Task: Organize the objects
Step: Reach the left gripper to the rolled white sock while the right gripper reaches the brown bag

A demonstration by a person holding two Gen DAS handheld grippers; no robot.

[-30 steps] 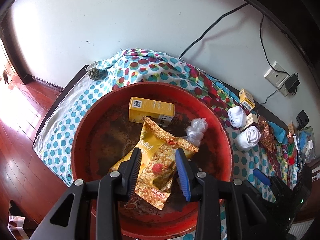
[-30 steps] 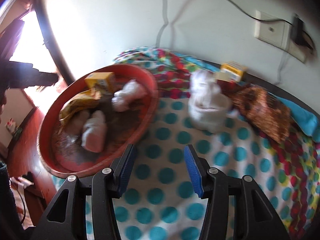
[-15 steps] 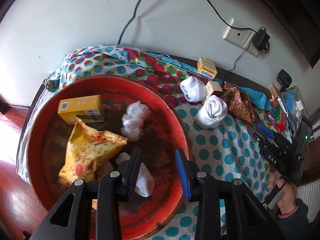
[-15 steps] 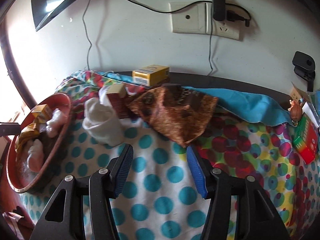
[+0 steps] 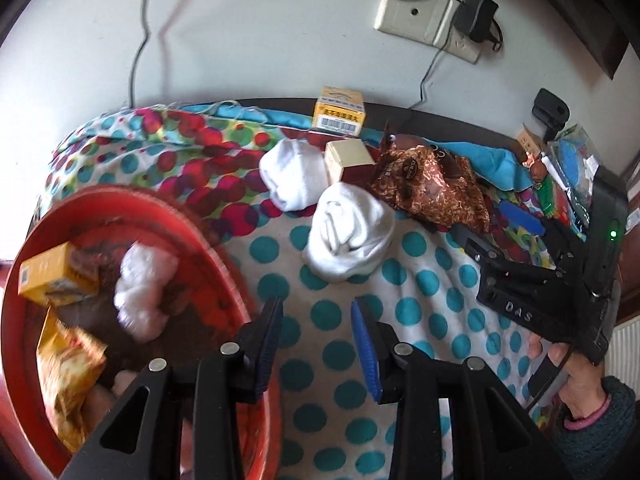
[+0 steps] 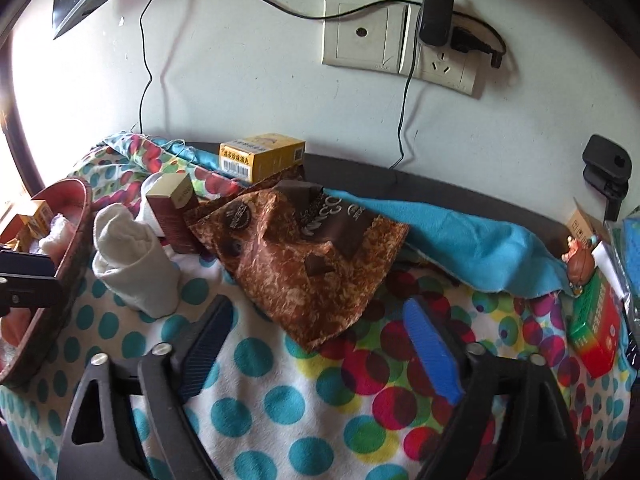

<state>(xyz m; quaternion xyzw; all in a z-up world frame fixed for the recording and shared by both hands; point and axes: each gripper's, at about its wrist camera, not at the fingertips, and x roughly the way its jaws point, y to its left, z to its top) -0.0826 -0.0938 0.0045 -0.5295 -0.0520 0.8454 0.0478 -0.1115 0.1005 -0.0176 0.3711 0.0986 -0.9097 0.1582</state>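
While hovering empty and half-parted, left hand-held gripper: rolled white sock at twelve o'clock, near. Right view: right hand-held gripper opening, nothing between; brown snack bag at twelve o'clock, long axis toward eleven.

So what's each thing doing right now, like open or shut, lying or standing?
Left gripper: open, empty.
Right gripper: jaws opening, nothing between them.
Red basin: holds a box, a snack bag and white bundles.
Near sock: rolled up, standing on the cloth.
Brown bag: lying flat, crumpled.
Brown box: upright, shut.
Yellow box: lying down, shut.
Charger: plugged in.
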